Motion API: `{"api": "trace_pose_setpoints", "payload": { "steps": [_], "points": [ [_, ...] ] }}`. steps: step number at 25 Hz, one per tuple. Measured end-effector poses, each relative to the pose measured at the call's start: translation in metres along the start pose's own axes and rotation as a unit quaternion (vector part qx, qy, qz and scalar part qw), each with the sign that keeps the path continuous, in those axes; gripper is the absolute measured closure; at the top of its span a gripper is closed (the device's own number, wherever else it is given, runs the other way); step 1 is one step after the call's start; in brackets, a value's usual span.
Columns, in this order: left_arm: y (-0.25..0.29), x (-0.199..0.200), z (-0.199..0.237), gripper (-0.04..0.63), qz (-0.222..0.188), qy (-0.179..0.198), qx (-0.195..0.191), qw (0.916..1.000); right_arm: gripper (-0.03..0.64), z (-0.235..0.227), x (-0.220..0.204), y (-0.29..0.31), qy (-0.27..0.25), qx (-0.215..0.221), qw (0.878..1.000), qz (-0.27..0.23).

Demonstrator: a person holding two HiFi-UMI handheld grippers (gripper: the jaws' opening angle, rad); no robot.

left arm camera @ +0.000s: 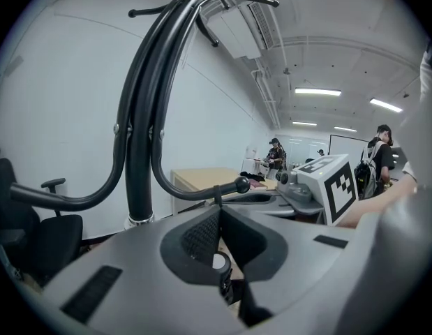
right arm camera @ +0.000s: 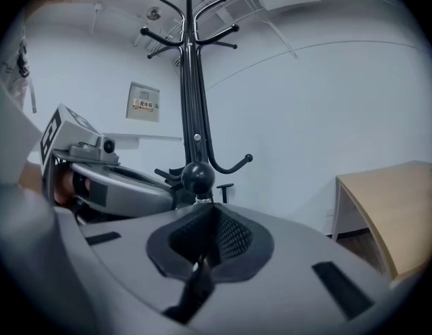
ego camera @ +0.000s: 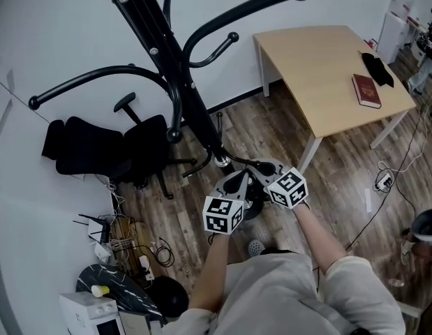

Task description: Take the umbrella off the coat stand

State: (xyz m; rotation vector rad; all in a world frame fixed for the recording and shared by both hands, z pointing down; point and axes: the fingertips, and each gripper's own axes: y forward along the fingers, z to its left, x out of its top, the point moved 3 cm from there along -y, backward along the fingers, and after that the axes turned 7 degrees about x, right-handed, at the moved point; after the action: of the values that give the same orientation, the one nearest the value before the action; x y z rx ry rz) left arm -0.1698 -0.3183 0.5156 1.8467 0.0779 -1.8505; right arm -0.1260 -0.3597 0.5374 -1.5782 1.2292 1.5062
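Note:
The black coat stand (ego camera: 195, 110) leans across the head view, its low hooks ending in ball tips (left arm camera: 241, 185) (right arm camera: 198, 178). Both grippers sit close together by the foot of its pole. The left gripper (ego camera: 235, 184) (left arm camera: 217, 215) has its jaws together, and a dark part of the umbrella (left arm camera: 226, 285) with a small white ring hangs between the pads. The right gripper (ego camera: 258, 168) (right arm camera: 214, 211) is also shut, with a dark strip of the umbrella (right arm camera: 195, 292) caught between its pads. The grippers hide the rest of the umbrella.
A light wooden table (ego camera: 327, 75) at the right carries a red book (ego camera: 366, 91) and a black item (ego camera: 377, 68). A black office chair (ego camera: 132, 149) stands left of the pole. Cables and boxes (ego camera: 118, 243) crowd the floor at lower left. People (left arm camera: 274, 153) stand far off.

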Motion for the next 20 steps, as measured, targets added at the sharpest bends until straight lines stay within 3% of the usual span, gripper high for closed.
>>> {"api": "trace_pose_setpoints", "payload": {
  "steps": [5, 20],
  "points": [
    [-0.002, 0.000, 0.003, 0.574, -0.006, -0.013, -0.003, 0.9999, 0.611, -0.008, -0.001, -0.007, 0.030, -0.009, 0.999, -0.028],
    [-0.004, 0.015, 0.007, 0.574, -0.038, -0.019, 0.004, 0.9991, 0.609, -0.018, 0.015, -0.017, -0.018, -0.043, 0.999, -0.024]
  ]
}}
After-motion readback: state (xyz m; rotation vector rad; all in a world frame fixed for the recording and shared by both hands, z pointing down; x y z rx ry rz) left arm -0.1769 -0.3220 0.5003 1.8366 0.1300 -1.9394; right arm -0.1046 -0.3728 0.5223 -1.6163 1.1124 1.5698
